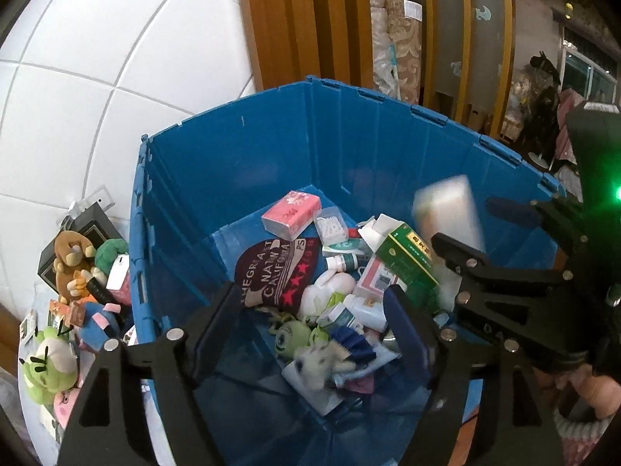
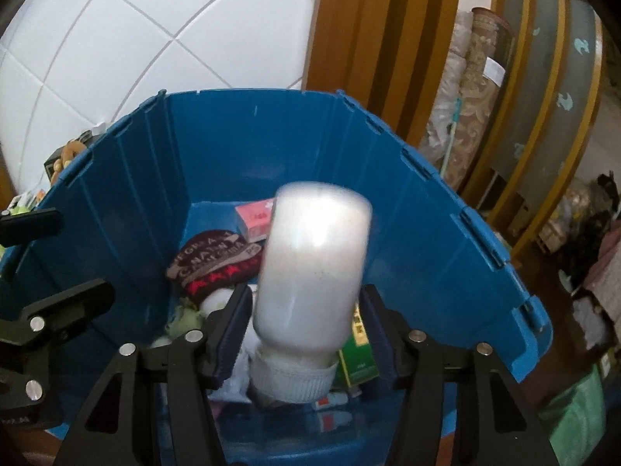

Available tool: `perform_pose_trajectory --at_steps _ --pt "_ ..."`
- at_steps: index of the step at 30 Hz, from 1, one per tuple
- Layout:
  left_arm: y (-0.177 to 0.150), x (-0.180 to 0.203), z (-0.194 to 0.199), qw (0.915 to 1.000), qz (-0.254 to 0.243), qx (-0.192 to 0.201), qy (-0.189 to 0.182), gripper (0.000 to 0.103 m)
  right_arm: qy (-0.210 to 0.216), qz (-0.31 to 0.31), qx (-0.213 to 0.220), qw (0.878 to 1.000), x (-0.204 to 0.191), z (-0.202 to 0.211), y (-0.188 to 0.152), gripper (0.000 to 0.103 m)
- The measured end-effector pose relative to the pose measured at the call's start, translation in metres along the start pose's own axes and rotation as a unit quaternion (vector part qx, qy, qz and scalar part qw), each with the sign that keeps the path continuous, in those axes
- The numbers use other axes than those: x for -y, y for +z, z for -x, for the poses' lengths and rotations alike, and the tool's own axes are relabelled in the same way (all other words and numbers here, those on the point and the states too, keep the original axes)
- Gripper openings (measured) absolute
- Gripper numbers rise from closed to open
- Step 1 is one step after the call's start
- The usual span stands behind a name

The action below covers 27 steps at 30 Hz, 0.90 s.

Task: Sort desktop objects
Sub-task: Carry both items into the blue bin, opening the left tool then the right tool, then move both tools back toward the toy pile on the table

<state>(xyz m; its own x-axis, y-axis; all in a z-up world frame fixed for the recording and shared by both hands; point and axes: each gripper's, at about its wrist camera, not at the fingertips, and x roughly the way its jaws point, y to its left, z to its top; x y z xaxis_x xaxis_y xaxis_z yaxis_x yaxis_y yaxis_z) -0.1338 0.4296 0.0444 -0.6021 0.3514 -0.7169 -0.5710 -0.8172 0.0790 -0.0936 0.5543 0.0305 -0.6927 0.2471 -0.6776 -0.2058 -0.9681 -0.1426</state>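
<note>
A deep blue bin [image 1: 233, 155] holds a pile of sorted items: a pink tissue pack [image 1: 291, 213], a dark red cap [image 1: 275, 272], a green box [image 1: 407, 260], small medicine bottles and a green one-eyed plush [image 1: 291, 334]. My left gripper [image 1: 310, 314] hangs open over the pile with nothing between its fingers. Below it lies a blurred white fuzzy toy [image 1: 314, 361]. My right gripper [image 2: 302, 326] is open above the bin [image 2: 427, 233]. A white bottle [image 2: 314, 268], cap towards the camera and motion-blurred, sits between its fingers with a gap on each side. The same bottle [image 1: 446, 209] shows blurred in the left wrist view.
Left of the bin, the table carries plush toys [image 1: 50, 365], a brown plush [image 1: 71, 260], a black box [image 1: 89, 233] and small packets. A white tiled wall [image 1: 97, 77] stands behind, with wooden frames [image 1: 279, 19] and rolled fabrics [image 2: 477, 97] to the right.
</note>
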Motion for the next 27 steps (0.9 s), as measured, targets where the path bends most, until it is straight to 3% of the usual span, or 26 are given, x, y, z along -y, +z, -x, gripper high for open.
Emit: perform_pose_trajectory --at_steps 1,7,18,23,27 --pt "-0.003 -0.002 0.001 1.0000 0.001 0.000 0.001 0.076 0.000 0.000 0.001 1.000 0.000 0.001 -0.001 0.082" --pt "-0.010 -0.006 0.008 0.9999 0.008 0.006 0.001 0.076 -0.001 0.000 0.012 1.000 0.004 0.009 -0.001 0.103" --pt "-0.028 -0.036 0.044 0.9975 0.047 0.054 0.000 0.076 0.035 0.012 0.023 0.999 -0.018 0.028 -0.001 0.103" --pt "-0.044 -0.069 0.063 0.9932 0.085 0.075 0.025 0.076 0.067 0.029 0.044 0.996 -0.046 0.043 0.007 0.103" --pt "-0.060 -0.107 0.078 0.9857 0.127 0.089 0.067 0.076 0.100 0.038 0.066 0.992 -0.073 0.055 0.018 0.103"
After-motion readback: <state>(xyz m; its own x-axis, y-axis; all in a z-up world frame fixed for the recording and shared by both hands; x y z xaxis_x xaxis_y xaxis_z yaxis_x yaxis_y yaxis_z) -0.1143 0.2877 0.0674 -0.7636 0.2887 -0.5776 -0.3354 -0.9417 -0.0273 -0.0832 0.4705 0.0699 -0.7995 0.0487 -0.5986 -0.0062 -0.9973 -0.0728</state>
